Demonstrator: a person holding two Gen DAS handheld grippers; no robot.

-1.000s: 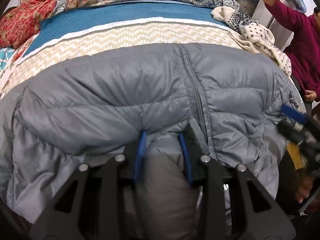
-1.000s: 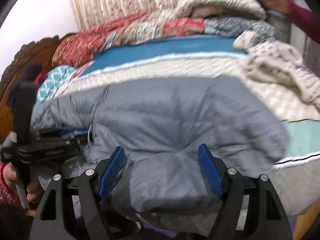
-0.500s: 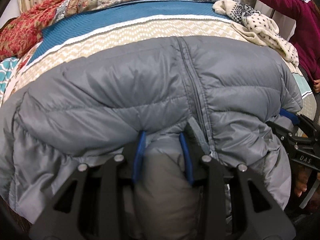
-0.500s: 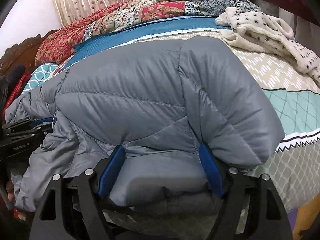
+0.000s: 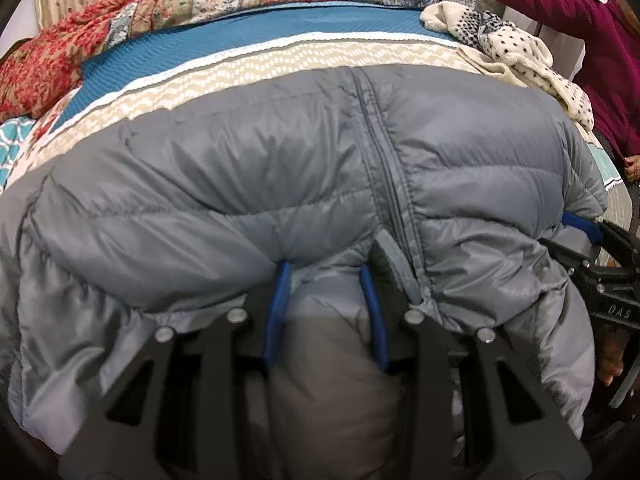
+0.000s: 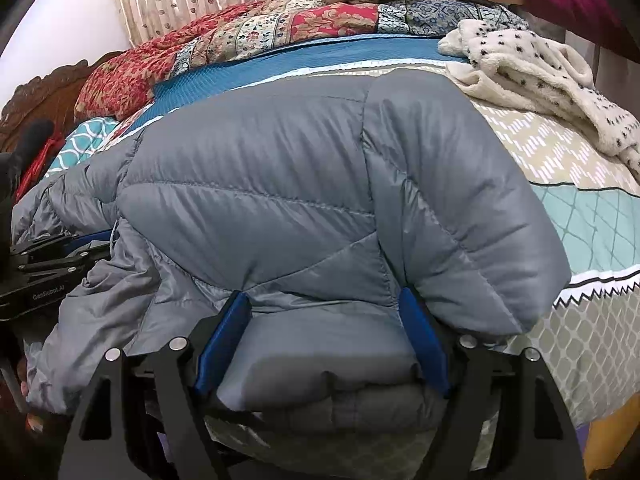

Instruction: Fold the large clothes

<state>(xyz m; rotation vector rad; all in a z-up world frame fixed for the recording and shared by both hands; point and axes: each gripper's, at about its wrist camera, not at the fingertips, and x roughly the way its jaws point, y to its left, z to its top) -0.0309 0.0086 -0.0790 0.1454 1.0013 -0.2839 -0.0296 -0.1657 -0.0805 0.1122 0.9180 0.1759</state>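
Observation:
A grey quilted puffer jacket (image 5: pixel 280 184) lies across the near edge of the bed, zipper running away from me; it also fills the right wrist view (image 6: pixel 320 184). My left gripper (image 5: pixel 326 276) is shut on a bunched fold of the jacket's near edge, beside the zipper. My right gripper (image 6: pixel 324 304) has its jaws wide apart, with a thick fold of the jacket's right side lying between the blue pads (image 6: pixel 420 336). Each gripper shows at the edge of the other's view: the right gripper (image 5: pixel 592 264) and the left gripper (image 6: pixel 44 268).
The bed (image 5: pixel 248 64) carries a blue, beige and teal patterned cover. A white spotted fleece (image 6: pixel 540 76) lies at the far right. A red floral quilt (image 6: pixel 240 44) is heaped at the back. A person in a maroon sleeve (image 5: pixel 580 32) reaches over the bed's right side.
Both grippers have pushed the jacket's near edge up and forward over itself, so the jacket bulges higher. The right gripper slid in around the fold. The person's arm has moved.

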